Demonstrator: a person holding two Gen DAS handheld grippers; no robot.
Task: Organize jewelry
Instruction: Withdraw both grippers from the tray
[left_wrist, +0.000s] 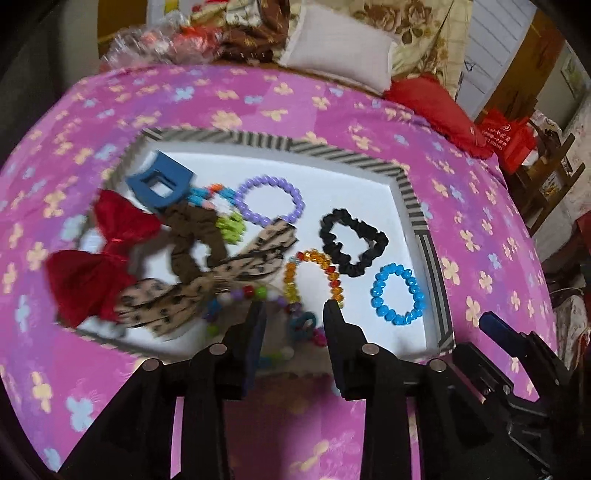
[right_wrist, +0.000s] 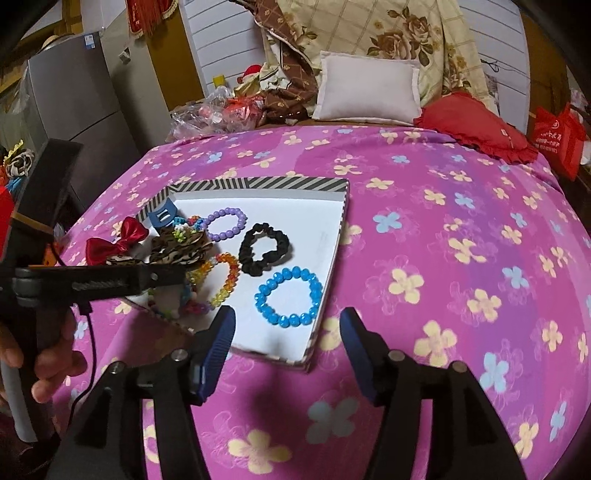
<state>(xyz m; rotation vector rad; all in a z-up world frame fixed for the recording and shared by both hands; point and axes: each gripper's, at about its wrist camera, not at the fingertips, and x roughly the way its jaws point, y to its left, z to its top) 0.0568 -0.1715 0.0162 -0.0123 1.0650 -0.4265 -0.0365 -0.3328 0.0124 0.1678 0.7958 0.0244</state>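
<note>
Blue bracelet (right_wrist: 288, 297), black scrunchie (right_wrist: 264, 249) and purple bracelet (right_wrist: 225, 223) lie neatly apart in the striped tray (right_wrist: 258, 183) on the bed, a tangled pile (left_wrist: 207, 258) waits, and both claws, left claw (left_wrist: 293, 314) and right claw (right_wrist: 288, 328), gape wide, holding nothing.

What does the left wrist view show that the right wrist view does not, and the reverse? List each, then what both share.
Only the left wrist view: the brown scrunchie lying clear, and the left gripper from behind, jaws open.

Only the right wrist view: a grey cabinet, a hand on the left tool's handle, and the open right gripper.

Both: the striped tray, blue bracelet, black scrunchie, purple bracelet, red bow and white pillow.
</note>
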